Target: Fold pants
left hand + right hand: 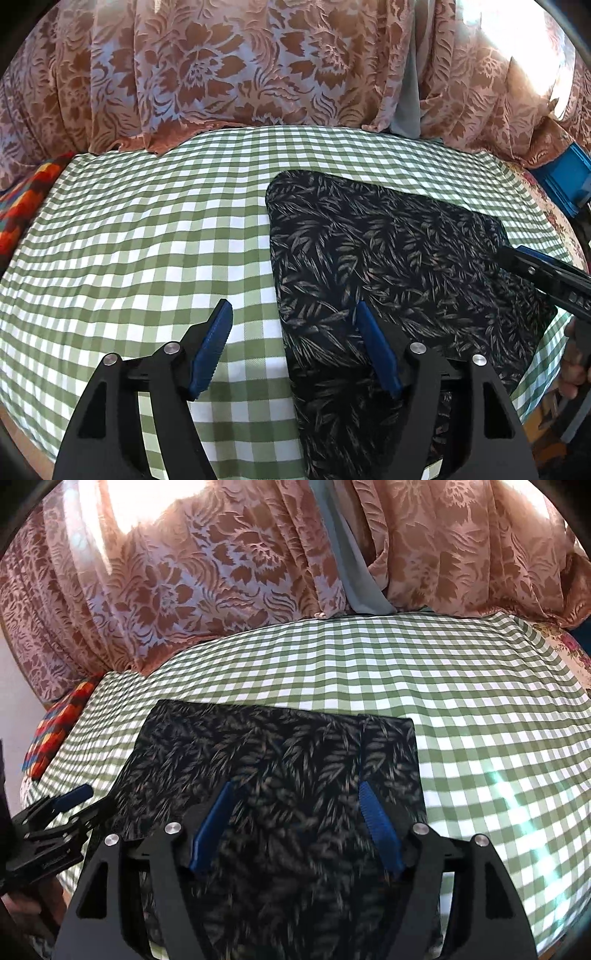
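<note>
Pants folded into a flat dark packet on the green-checked cloth, both grippers standing apart and empty.

The pants, dark with a pale leaf print, lie as a rough rectangle whose long axis runs away from the grippers toward the floral curtain — near end under the right gripper, far edge square to it. The right gripper's jaws stand wide apart above the fabric's middle, nothing between them, and no pad visibly presses on the cloth. The left gripper is equally wide — its left blue pad over bare checks, the other over the pants' left edge, gripping nothing. From the left wrist view, the pants lie ahead and to the right, with the right gripper over their far right edge.
</note>
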A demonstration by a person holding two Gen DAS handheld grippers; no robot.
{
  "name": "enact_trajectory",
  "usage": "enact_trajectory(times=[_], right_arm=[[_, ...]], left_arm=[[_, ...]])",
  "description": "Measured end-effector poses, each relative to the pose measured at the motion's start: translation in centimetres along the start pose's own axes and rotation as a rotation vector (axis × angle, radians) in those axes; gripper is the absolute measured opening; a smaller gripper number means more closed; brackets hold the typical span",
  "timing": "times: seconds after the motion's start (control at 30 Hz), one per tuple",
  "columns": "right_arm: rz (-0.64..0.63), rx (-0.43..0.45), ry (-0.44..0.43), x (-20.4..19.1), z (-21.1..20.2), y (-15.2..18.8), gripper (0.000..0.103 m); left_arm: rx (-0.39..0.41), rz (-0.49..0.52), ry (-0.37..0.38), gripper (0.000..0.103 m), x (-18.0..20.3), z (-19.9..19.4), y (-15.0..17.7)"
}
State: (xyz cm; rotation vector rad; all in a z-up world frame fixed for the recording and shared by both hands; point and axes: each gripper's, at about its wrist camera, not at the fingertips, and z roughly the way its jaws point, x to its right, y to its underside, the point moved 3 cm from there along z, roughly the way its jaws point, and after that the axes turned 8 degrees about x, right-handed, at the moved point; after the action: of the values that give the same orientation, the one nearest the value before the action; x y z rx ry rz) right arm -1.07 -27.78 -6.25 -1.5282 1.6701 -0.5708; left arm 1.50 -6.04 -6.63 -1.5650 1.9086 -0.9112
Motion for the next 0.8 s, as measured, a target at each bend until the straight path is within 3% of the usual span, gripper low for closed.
enact_trajectory(times=[0.2, 0.33, 0.4, 0.47, 0.63, 0.8], right_arm=[[-0.016, -0.095, 0.050, 1.7, 0.3, 2.8, 0.066], [-0.026, -0.084, 0.050, 2.2, -0.1, 3.2, 0.066], [-0.008, -0.079, 0.039, 2.5, -0.3, 2.7, 0.066], [0.034, -0.064, 0.012, 3.3, -0.8, 2.2, 0.067], [0.138, -0.062, -0.044, 6.1, -0.7, 1.0, 0.069], [0.208, -0.087, -0.100, 8.1, 0.8, 0.4, 0.069]], left_arm=[[-0.016, 0.020, 0.000, 0.069, 0.7, 0.6, 0.8], [-0.010, 0.027, 0.004, 0.069, 0.8, 0.8, 1.2], [-0.009, 0.001, 0.056, 0.072, 0.3, 0.6, 0.8], [-0.015, -0.080, 0.134, 0.085, -1.1, 0.5, 0.4], [-0.091, -0.328, 0.283, 0.085, -5.2, 2.4, -0.1], [-0.149, -0.435, 0.408, 0.085, -5.5, 4.1, -0.1]])
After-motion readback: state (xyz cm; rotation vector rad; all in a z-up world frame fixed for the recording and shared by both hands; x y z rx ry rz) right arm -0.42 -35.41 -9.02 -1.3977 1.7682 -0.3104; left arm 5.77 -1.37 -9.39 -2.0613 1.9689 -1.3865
